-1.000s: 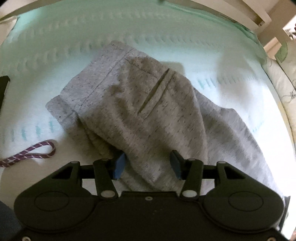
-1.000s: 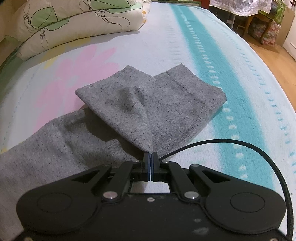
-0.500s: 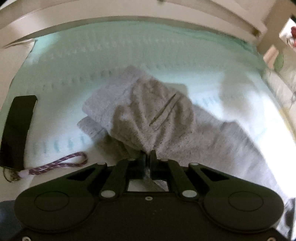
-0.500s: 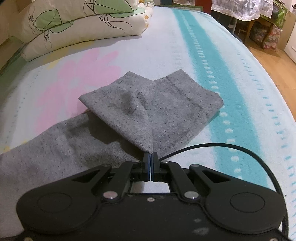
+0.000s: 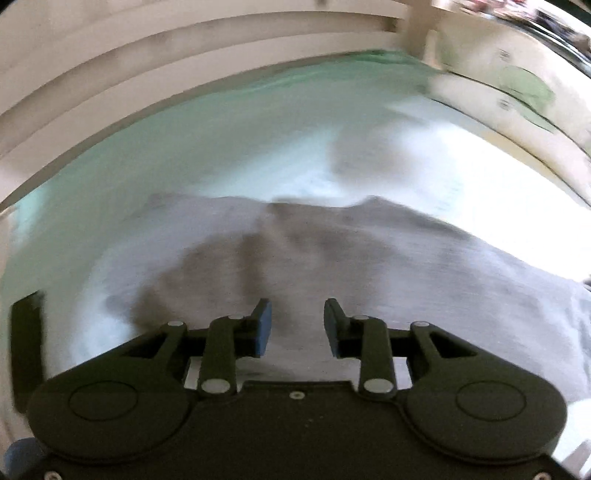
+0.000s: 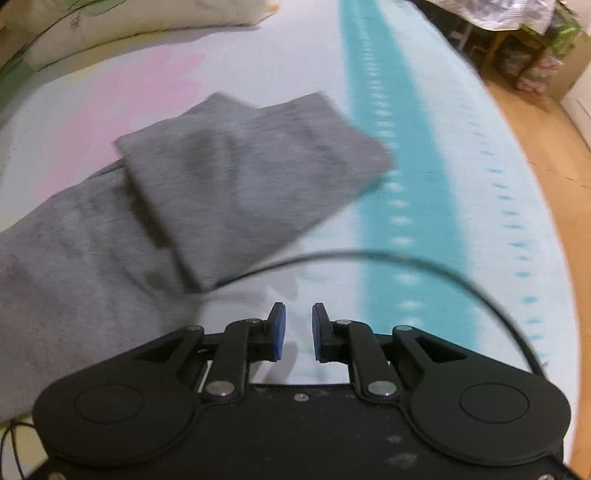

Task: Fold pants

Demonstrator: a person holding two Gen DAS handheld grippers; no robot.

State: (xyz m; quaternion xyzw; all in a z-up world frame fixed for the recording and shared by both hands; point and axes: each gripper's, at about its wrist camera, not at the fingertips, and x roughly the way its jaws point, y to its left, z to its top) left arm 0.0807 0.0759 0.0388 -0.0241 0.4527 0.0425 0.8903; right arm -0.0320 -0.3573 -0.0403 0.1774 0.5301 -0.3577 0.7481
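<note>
Grey speckled pants (image 5: 332, 251) lie on the bed sheet, blurred in the left wrist view. My left gripper (image 5: 297, 325) hovers over their near part with its jaws opening; the cloth shows below the gap and no pad presses it. In the right wrist view the pants' leg end (image 6: 251, 177) lies folded back over the rest of the pants (image 6: 74, 258). My right gripper (image 6: 298, 326) stands just right of the fold over bare sheet, its jaws opening with nothing between them.
The bed sheet (image 6: 424, 184) is pale with a teal stripe and a pink patch. Pillows (image 6: 129, 22) lie at the far left. A black cable (image 6: 406, 258) arcs before the right gripper. A pale slatted bed frame (image 5: 147, 74) curves behind; a black strap (image 5: 26, 343) lies left.
Both grippers let go of the pants and pulled back. The left one shut on the cloth half a second ago, then released it and swung, rolling. The leg end now lies flat.
</note>
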